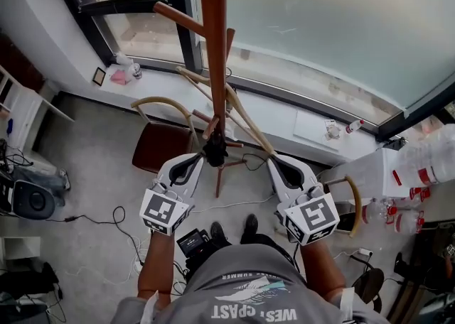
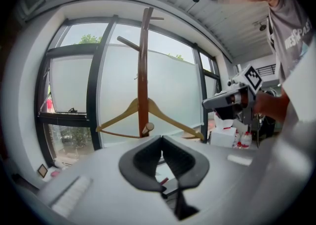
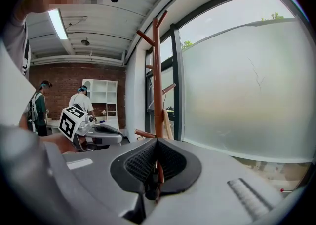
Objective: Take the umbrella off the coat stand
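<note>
The brown wooden coat stand (image 1: 214, 45) rises close in front of me, before the frosted window. A pale wooden hanger (image 1: 242, 120) hangs on it, also plain in the left gripper view (image 2: 170, 120). A small black bundle (image 1: 215, 149) sits against the pole low down; I cannot tell whether it is the umbrella. My left gripper (image 1: 200, 158) is just left of that bundle and my right gripper (image 1: 273, 160) is right of the pole. Both have their jaws together with nothing held. In their own views the pole (image 2: 143, 71) (image 3: 157, 81) stands straight ahead of the left gripper (image 2: 161, 137) and the right gripper (image 3: 157, 140).
A chair with a dark red seat (image 1: 160, 146) and bent wood back stands left of the stand. Another curved wooden rail (image 1: 353, 205) is at the right, by a white box (image 1: 370, 173) and water bottles (image 1: 419, 173). Cables (image 1: 114, 217) cross the floor. Two people (image 3: 81, 101) stand far back.
</note>
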{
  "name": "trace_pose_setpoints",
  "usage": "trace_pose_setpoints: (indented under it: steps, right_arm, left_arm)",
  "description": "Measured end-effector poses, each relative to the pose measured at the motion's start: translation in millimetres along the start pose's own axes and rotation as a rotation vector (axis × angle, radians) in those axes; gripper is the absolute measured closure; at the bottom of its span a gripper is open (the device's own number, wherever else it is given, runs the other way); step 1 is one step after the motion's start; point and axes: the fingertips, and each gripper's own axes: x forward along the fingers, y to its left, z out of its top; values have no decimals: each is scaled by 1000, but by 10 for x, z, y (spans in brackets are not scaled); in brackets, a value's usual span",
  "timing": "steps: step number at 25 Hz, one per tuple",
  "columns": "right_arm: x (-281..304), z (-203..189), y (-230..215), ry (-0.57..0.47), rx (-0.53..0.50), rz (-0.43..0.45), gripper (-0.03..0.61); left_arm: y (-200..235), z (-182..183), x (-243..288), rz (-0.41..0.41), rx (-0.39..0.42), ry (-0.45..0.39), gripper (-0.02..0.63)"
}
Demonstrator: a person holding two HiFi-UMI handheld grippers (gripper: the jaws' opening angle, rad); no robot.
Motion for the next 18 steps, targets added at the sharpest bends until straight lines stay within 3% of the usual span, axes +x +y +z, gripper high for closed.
trace_pose_setpoints:
  steps: [18]
  right_arm:
    - [144,-245,-86,47,11,40,577]
  left_arm:
    - [223,-609,461,34,-63,84,591]
